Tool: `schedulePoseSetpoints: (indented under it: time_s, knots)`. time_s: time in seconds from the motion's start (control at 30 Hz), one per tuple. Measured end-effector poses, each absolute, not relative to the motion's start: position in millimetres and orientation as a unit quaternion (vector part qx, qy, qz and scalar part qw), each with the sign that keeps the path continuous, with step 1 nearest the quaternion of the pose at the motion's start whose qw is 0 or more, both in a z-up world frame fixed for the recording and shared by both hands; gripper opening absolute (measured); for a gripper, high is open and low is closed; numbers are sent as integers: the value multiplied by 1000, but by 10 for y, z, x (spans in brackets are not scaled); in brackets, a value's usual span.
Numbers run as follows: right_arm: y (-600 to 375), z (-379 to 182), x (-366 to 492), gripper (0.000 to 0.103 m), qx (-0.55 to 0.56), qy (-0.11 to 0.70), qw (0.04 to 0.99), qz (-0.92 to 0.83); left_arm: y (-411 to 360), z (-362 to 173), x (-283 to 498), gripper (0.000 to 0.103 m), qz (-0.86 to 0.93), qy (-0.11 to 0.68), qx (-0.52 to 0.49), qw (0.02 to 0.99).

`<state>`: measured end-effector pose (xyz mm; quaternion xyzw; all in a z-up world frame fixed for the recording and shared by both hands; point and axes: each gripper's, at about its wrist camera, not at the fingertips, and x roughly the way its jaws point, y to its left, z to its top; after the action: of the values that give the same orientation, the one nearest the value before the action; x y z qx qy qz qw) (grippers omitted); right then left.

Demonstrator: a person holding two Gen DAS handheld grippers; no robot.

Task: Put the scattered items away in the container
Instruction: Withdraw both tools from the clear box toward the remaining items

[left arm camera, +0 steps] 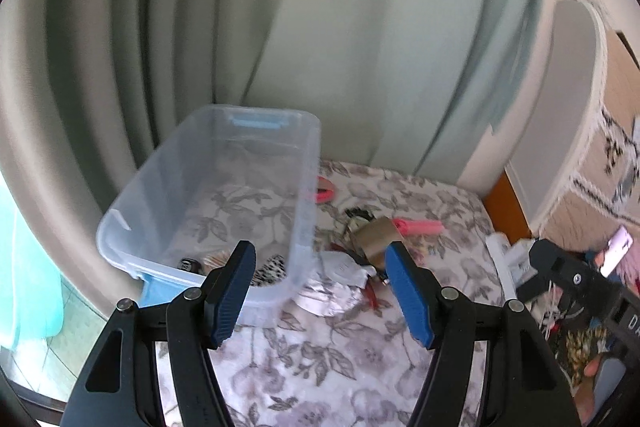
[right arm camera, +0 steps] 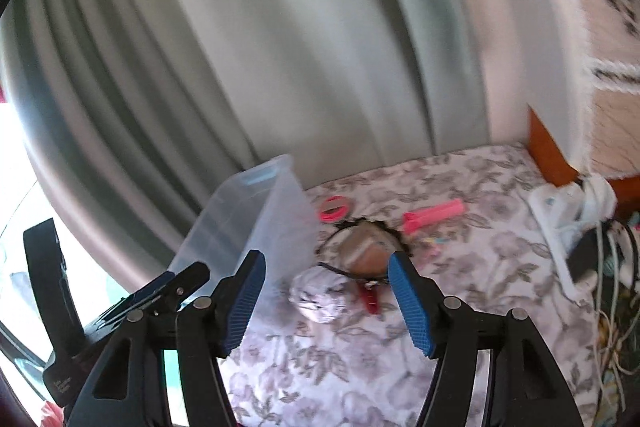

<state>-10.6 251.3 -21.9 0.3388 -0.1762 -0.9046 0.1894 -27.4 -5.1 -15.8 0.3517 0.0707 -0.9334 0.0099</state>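
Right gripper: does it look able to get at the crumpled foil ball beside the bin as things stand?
Probably yes. The right gripper is open and empty, and the foil ball lies just ahead on the floral cover, outside the clear bin. Only a red clip lies beside it.

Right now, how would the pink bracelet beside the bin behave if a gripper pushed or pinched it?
The pink bracelet looks thin and hoop-shaped, so probably light. Lying flat on the floral cloth, it would likely slide, not roll. A pinch across it might squash or flick it.

A home bedroom: floral bedsheet [left arm camera: 304, 355], long curtains [left arm camera: 320, 27], wooden headboard [right arm camera: 548, 151].
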Motion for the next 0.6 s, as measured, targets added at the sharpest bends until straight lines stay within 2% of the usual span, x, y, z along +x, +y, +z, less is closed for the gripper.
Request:
schedulePoseSetpoints:
  time_s: [0.6]
  knots:
    - [2846,-971,-323,68,411,-212,165,-871,495,-969,-570,68,-891,9,453,-6]
